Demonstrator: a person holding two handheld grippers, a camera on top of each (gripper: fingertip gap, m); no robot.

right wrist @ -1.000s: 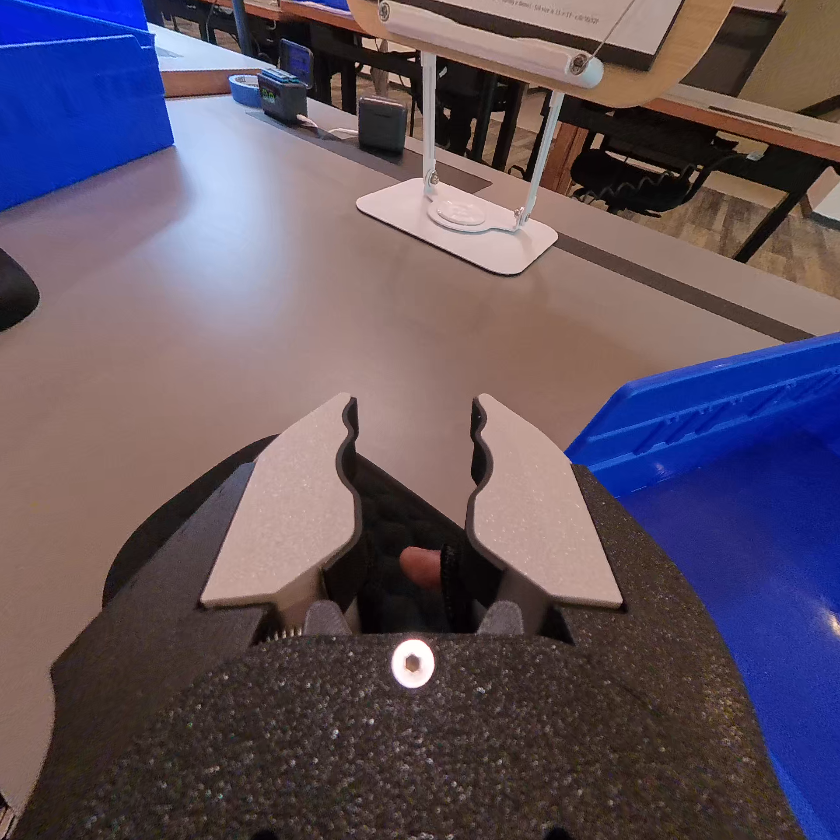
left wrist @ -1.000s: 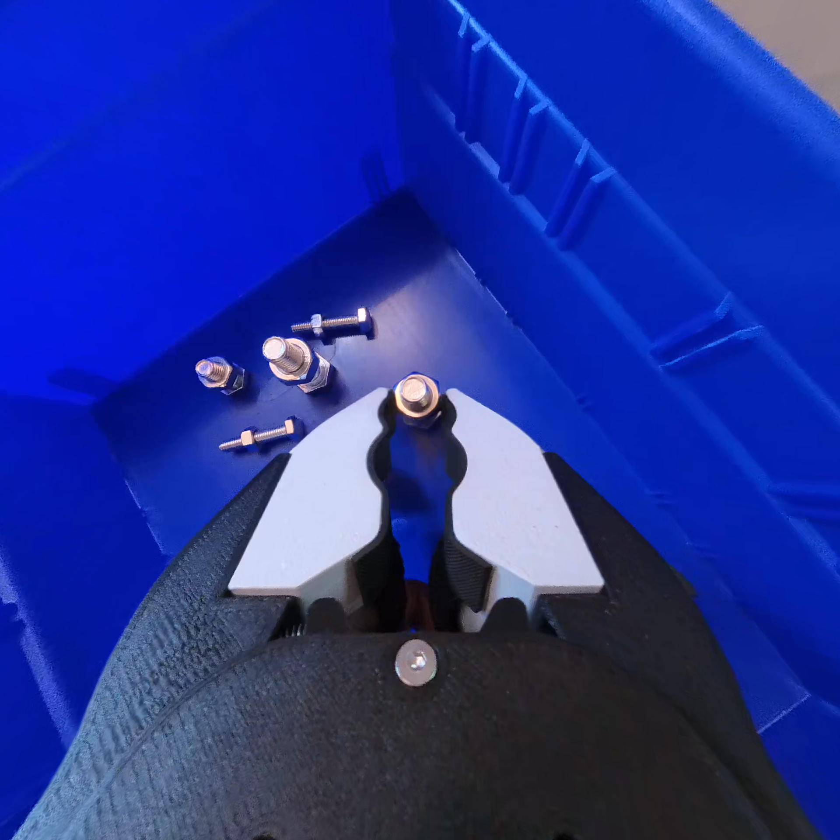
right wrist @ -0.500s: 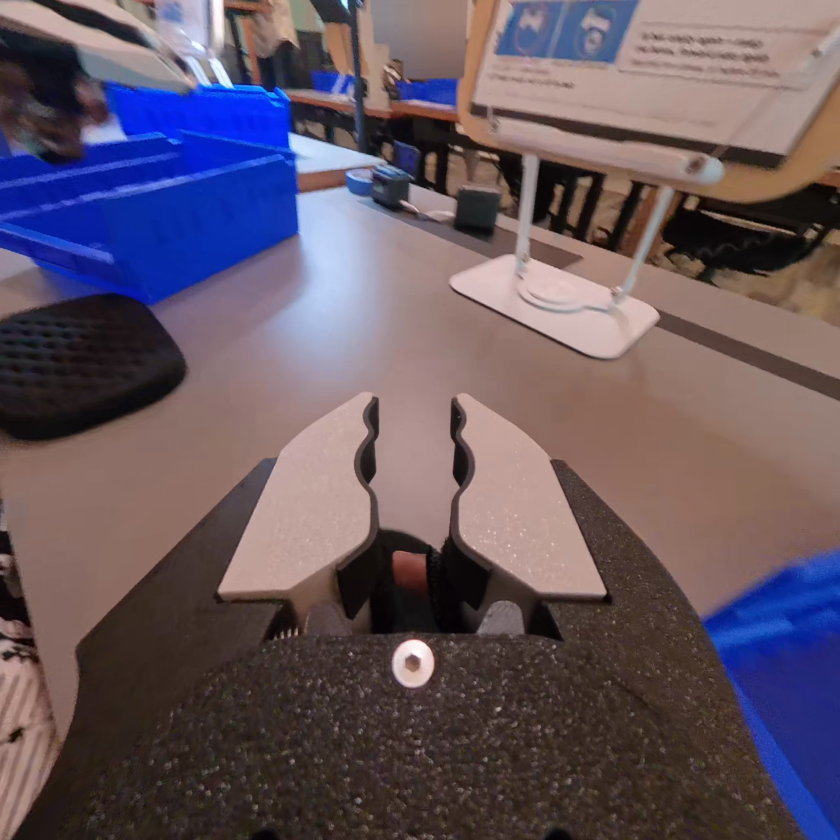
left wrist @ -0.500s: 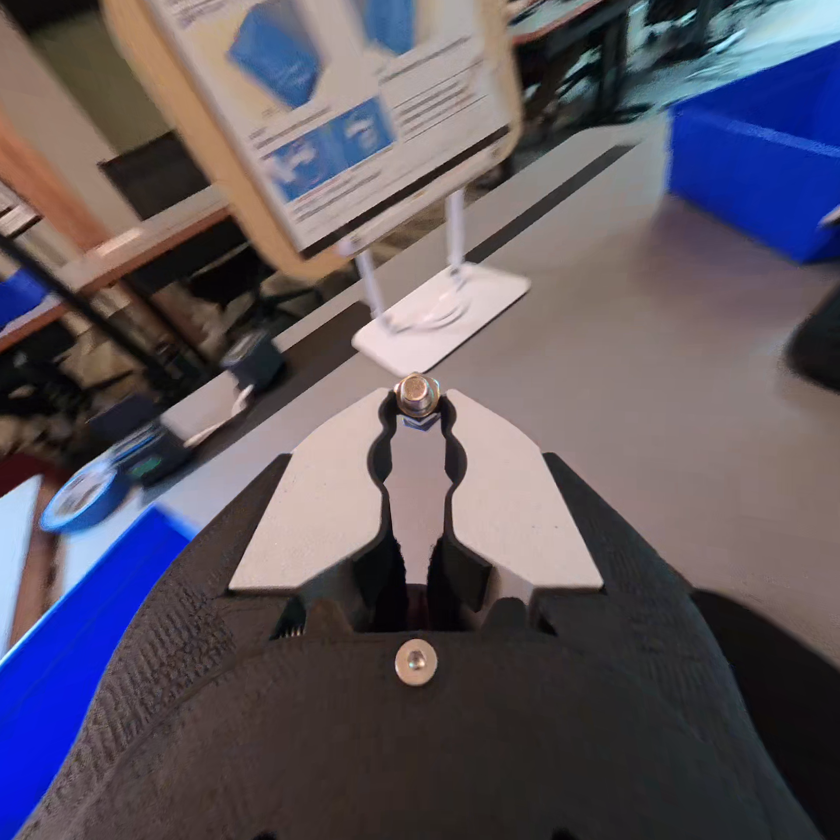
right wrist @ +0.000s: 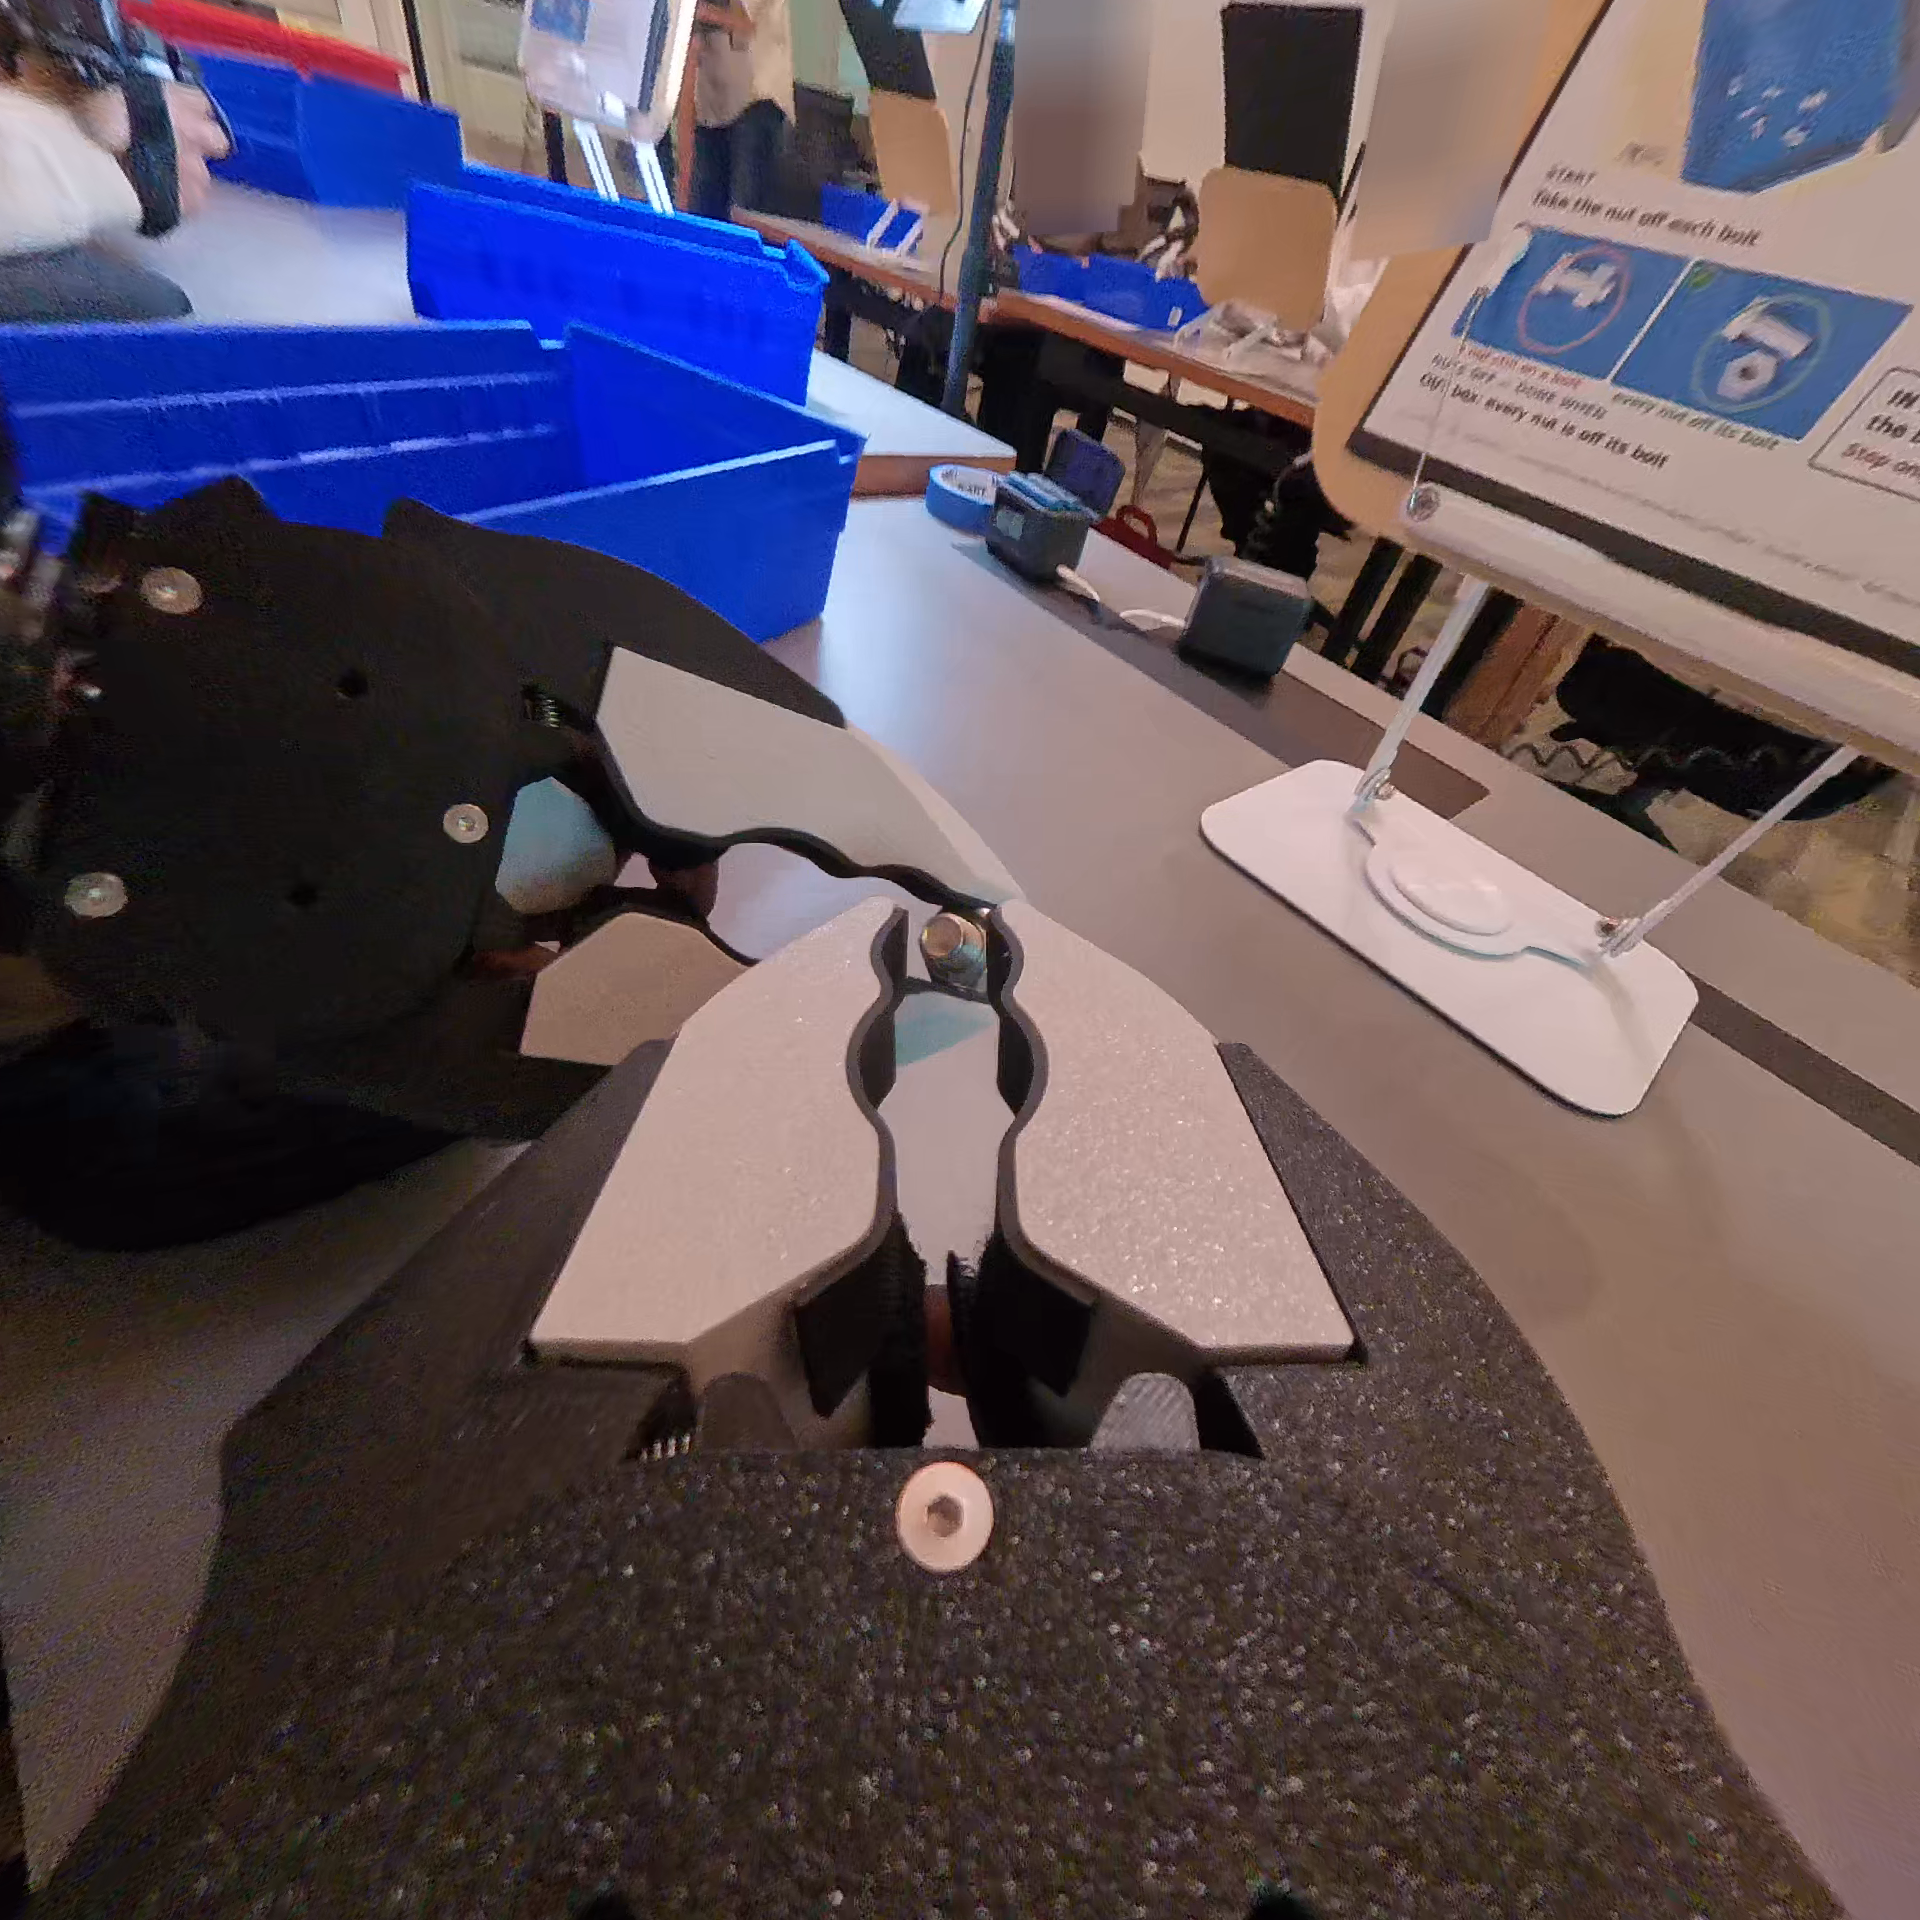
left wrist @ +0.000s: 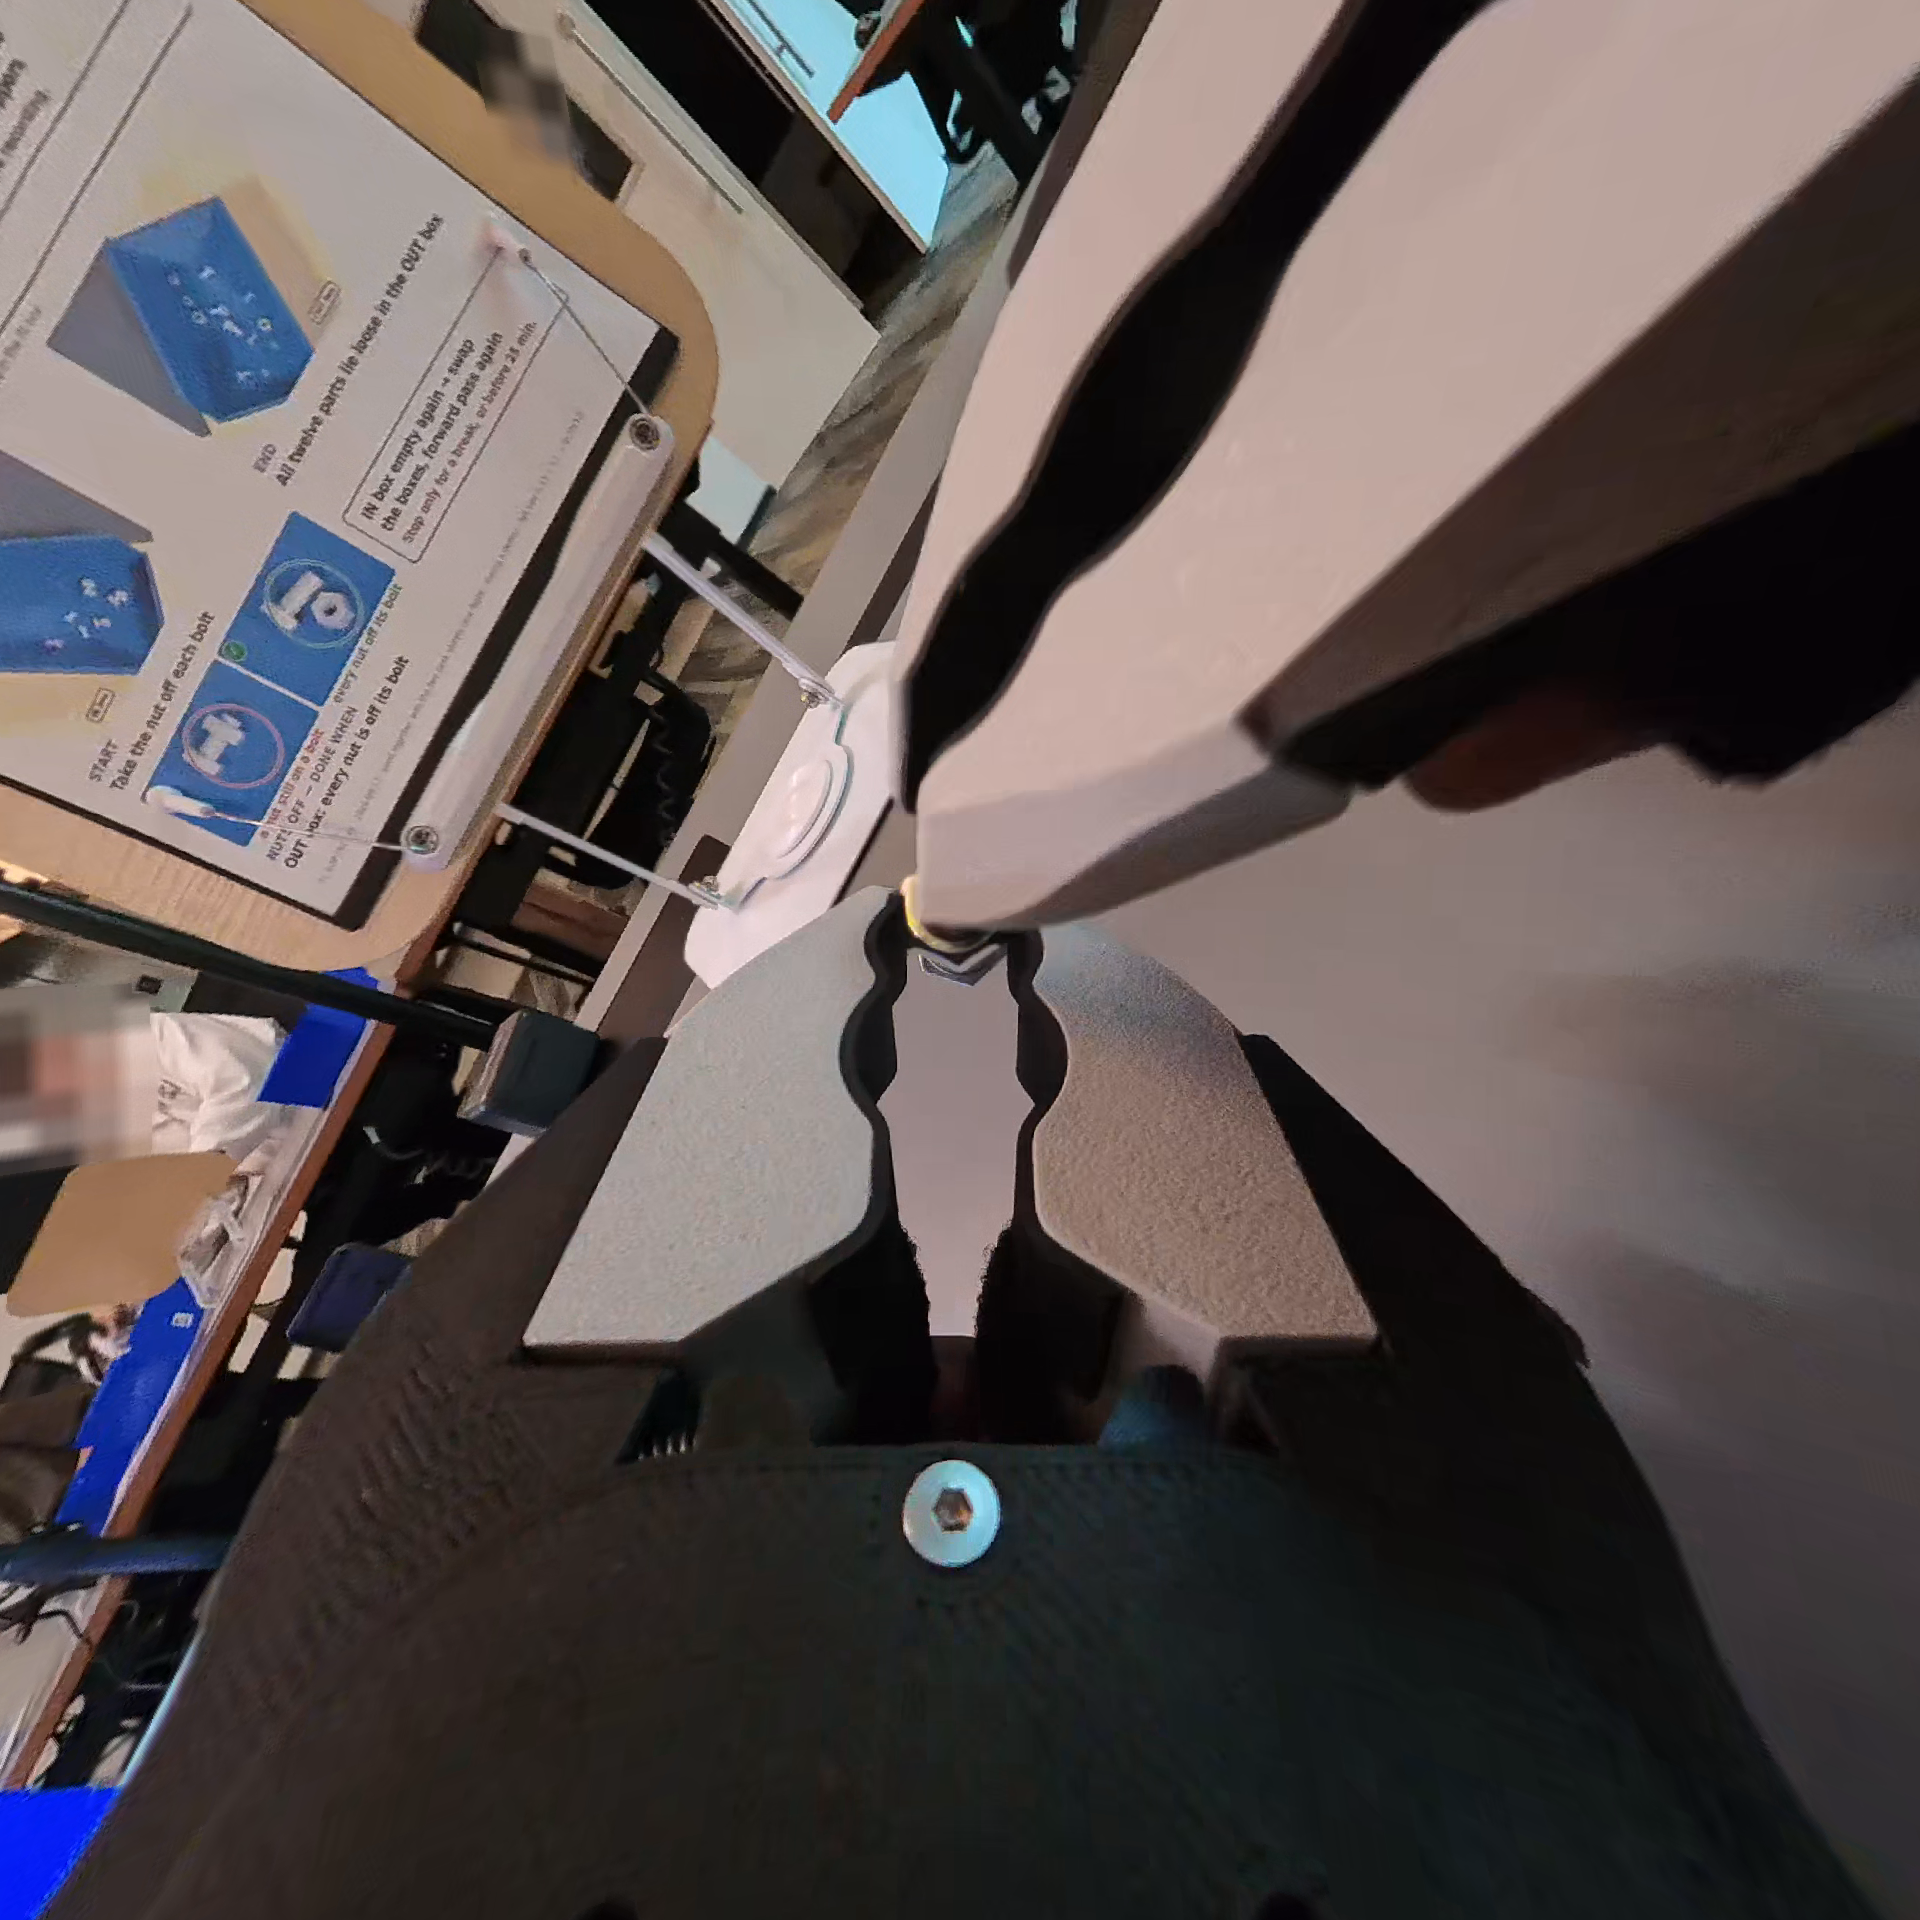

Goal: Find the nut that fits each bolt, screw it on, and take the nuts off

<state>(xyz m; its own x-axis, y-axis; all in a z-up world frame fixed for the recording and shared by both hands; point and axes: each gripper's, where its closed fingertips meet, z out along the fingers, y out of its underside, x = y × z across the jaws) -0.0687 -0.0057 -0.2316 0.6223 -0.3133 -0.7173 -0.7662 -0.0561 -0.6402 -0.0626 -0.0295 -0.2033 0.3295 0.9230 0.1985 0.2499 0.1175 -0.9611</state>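
A small silver bolt with a nut [right wrist: 954, 951] is held in the air over the grey table, between the two grippers. My left gripper [left wrist: 951, 951] is shut on one end of it; a hex part [left wrist: 954, 966] shows between its tips. My right gripper [right wrist: 951, 935] comes in across it and its tips are closed on the other end, where the nut sits. In the left wrist view the right gripper's fingers [left wrist: 1091, 623] reach down from the upper right and hide most of the bolt. In the right wrist view the left gripper [right wrist: 966, 896] enters from the left.
A white stand base [right wrist: 1455, 935] carrying an instruction board [right wrist: 1662, 343] stands on the grey table [right wrist: 1558, 1299] to the right. Blue bins [right wrist: 520, 447] stand at the back left. A blue tape roll [right wrist: 961, 494] and small dark devices [right wrist: 1242, 623] lie at the far edge. Less than 4 cm separates the two grippers' tips.
My left gripper lifted the bolt out of the blue bin and turned over the table. My right gripper swung to meet it and closed from open onto the bolt's other end.
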